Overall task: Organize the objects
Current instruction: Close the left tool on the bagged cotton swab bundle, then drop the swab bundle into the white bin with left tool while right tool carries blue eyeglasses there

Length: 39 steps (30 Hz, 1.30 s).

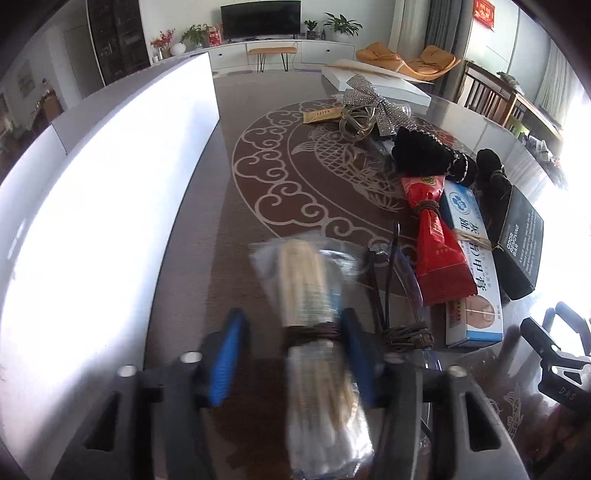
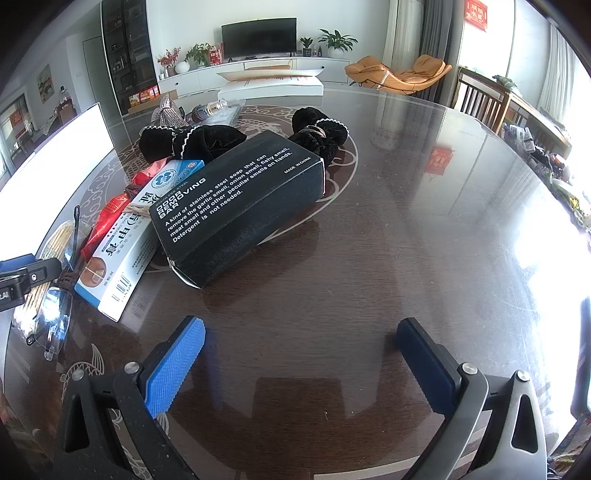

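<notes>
- Living-room bkgd: TV (image 1: 260, 18) top centre, orange lounger (image 2: 400, 74) upper right; dark glass-topped surface (image 2: 388, 229) w/ carp motif carries the clutter.
- Left tool (image 1: 290, 354): blue pads closing round clear-wrapped stick bundle (image 1: 314, 314), twine-tied, lower centre of left view. Right pad looks on it, left pad w/ small gap; blur, so can't tell if grip is firm yet.
- Right tool (image 2: 301, 363): released, jaws wide, nothing between, hovering over bare surface, bottom of right view.
- Step, imo: pick of bundle, 1st of many. Rest unsorted: glasses (image 1: 399, 280) just beside bundle, red packet (image 1: 436, 243), blue-white box (image 1: 472, 266), black soap box (image 2: 236, 206), black scrunchies (image 2: 319, 131).
- White bin (image 1: 110, 177) left of frame = likely drop spot.
- Next: confirm clamp, lift clear of glasses, swing left to bin.
</notes>
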Tool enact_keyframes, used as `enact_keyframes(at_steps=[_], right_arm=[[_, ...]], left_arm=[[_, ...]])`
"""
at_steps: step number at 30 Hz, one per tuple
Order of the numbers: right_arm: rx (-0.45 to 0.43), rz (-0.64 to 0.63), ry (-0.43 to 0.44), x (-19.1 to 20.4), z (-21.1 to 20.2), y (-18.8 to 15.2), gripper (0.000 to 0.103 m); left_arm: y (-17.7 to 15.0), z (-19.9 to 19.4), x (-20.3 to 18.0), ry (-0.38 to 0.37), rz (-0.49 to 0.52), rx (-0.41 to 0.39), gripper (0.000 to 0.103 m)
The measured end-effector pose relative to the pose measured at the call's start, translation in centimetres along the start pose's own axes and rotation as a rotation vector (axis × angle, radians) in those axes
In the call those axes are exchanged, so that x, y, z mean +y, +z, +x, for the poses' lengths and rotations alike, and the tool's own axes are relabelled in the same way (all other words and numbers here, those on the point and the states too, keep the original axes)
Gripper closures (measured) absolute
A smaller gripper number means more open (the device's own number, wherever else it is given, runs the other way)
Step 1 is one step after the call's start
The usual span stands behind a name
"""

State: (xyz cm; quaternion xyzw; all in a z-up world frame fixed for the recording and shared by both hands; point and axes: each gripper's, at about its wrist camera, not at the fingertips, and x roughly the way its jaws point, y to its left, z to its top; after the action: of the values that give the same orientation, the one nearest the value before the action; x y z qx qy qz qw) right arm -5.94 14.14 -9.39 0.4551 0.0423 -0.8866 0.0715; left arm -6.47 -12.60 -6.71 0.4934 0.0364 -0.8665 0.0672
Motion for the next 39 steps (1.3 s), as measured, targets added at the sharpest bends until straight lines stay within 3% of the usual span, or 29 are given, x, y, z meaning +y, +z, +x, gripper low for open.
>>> enact_keyframes(at_steps=[1,5,8,10,13,15,17,20,25,26,28,29,31,35,39], right_arm=[[0.0,0.0,0.0,0.0,0.0,0.0,0.0],[0.002,-0.005,0.002,0.0,0.0,0.0,0.0],[0.054,-0.012,0.035,0.1,-0.5,0.0,0.002],[0.056,0.032,0.192,0.8,-2.3,-0.1,0.006],[0.126,0.101,0.553,4.4,-4.7,-0.3,0.009],[0.182,0.084,0.629,7.4,-5.0,0.1,0.013],[0.23,0.038,0.593,10.6,-4.2,1.0,0.014],[0.299,0.009,0.463,13.6,-1.3,2.3,0.016],[0.295,-0.076,0.319,17.5,0.0,4.7,0.027],[0.278,-0.127,0.27,18.4,0.0,5.0,0.033],[0.216,-0.206,0.16,19.2,-0.1,5.1,0.074],[0.202,-0.207,0.166,18.8,-0.2,5.1,0.074],[0.202,-0.166,0.239,17.4,-0.6,5.1,0.075],[0.267,0.077,0.547,13.5,-1.6,4.9,0.075],[0.26,0.2,0.734,12.6,-4.8,6.3,0.075]], left_arm=[[0.0,-0.2,0.1,0.005,0.009,-0.005,0.074],[-0.7,-1.5,0.4,-0.059,0.003,0.002,0.075],[-1.8,-3.6,1.1,-0.121,-0.032,-0.003,0.075],[-2.5,-5.8,1.9,-0.164,-0.057,-0.023,0.075],[-2.8,-9.7,3.0,-0.19,-0.058,-0.086,0.075],[-2.8,-12.2,4.1,-0.193,-0.063,-0.131,0.075],[-2.7,-14.2,5.5,-0.193,-0.078,-0.173,0.075],[-2.7,-16.2,7.7,-0.194,-0.115,-0.219,0.075],[-3.6,-17.0,10.2,-0.171,-0.151,-0.243,0.075],[-3.7,-16.7,10.6,-0.171,-0.159,-0.237,0.075],[-3.8,-16.3,11.3,-0.176,-0.178,-0.225,0.075],[-3.9,-16.2,11.7,-0.18,-0.19,-0.224,0.075],[-4.1,-16.4,12.6,-0.174,-0.205,-0.235,0.075],[-4.1,-16.8,14.5,-0.143,-0.227,-0.252,0.075],[-4.0,-16.8,17.1,-0.13,-0.279,-0.253,0.075]])
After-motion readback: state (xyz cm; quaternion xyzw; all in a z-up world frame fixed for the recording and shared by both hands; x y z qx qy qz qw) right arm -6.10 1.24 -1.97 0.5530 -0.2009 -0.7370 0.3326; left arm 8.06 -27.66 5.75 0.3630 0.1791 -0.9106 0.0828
